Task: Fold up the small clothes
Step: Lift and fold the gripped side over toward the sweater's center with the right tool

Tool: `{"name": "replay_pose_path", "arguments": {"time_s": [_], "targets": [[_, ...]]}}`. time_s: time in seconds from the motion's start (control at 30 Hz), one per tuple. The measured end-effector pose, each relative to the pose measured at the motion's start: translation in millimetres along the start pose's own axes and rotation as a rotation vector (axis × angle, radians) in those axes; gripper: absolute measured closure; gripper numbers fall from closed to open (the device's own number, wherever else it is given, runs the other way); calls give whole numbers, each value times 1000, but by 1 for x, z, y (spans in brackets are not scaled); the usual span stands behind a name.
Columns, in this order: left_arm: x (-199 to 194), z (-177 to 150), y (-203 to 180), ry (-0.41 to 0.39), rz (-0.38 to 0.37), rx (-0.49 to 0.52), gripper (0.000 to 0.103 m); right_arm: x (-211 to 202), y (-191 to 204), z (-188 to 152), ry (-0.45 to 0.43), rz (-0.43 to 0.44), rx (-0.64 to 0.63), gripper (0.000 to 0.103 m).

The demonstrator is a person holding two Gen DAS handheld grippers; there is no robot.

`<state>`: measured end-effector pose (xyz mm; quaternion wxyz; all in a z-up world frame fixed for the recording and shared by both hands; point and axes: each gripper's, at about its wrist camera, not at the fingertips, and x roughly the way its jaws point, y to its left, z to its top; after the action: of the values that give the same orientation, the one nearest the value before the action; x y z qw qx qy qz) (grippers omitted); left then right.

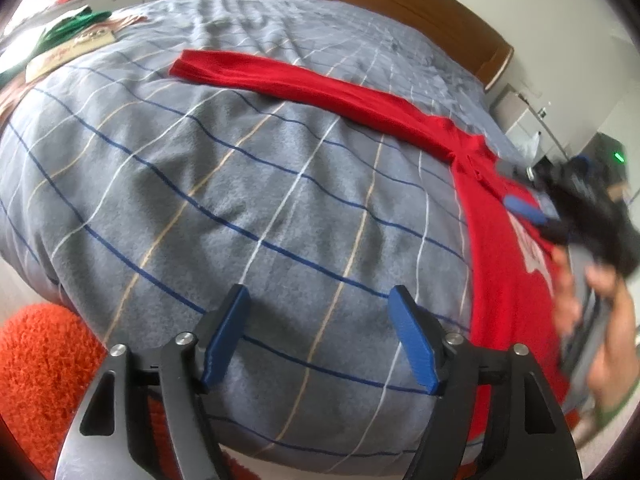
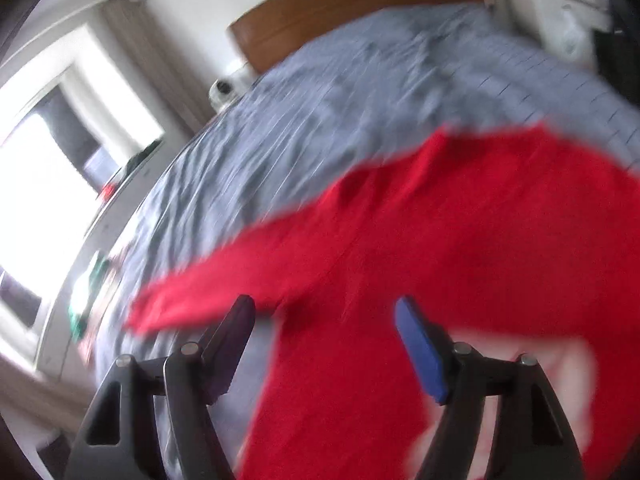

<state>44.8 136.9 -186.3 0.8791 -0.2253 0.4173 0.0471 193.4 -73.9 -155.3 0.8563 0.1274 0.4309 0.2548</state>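
Red shirt [image 1: 500, 216] on grey checked bedspread [image 1: 240, 184]

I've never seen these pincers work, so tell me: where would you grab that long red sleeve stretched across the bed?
Probably at the cuff end of the red sleeve, coming down from above. It lies flat and straight on the grey checked blanket, so its free tip lifts easily and can fold back over the shirt body. The open left gripper is empty and nearer that end.

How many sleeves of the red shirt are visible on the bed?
1. One long sleeve lies stretched out flat across the grey bed cover. The other sleeve may be hidden at the right.
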Motion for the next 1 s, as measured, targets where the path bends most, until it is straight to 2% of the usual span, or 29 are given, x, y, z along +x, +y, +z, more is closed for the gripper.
{"name": "replay_pose_path", "arguments": {"time_s": [0.1, 0.2, 0.23, 0.37, 0.57, 0.63, 0.77, 0.9, 1.0], "targets": [[2, -1, -4, 2, 13, 15, 24, -19, 22, -48, 40, 55, -134, 30], [3, -2, -8, -2, 29, 35, 21, -62, 17, -88, 22, 39, -257, 30], [3, -2, -9, -4, 33, 41, 20, -83, 7, -103, 6, 3, -300, 30], [1, -4, -16, -17, 39, 79, 17, -137, -27, -131, -44, -165, -366, 29], [4, -6, -27, -24, 66, 138, 17, -198, -95, -150, -187, -432, -249, 26], [3, -8, -30, -26, 73, 155, 17, -215, -122, -160, -245, -512, -125, 26], [1, -11, -33, -34, 84, 173, 15, -225, -157, -166, -255, -549, 35, 25], [2, -10, -32, -35, 92, 169, 15, -226, -163, -162, -279, -567, 65, 25], [3, -10, -30, -33, 94, 162, 14, -220, -160, -159, -270, -570, 37, 25]]}}
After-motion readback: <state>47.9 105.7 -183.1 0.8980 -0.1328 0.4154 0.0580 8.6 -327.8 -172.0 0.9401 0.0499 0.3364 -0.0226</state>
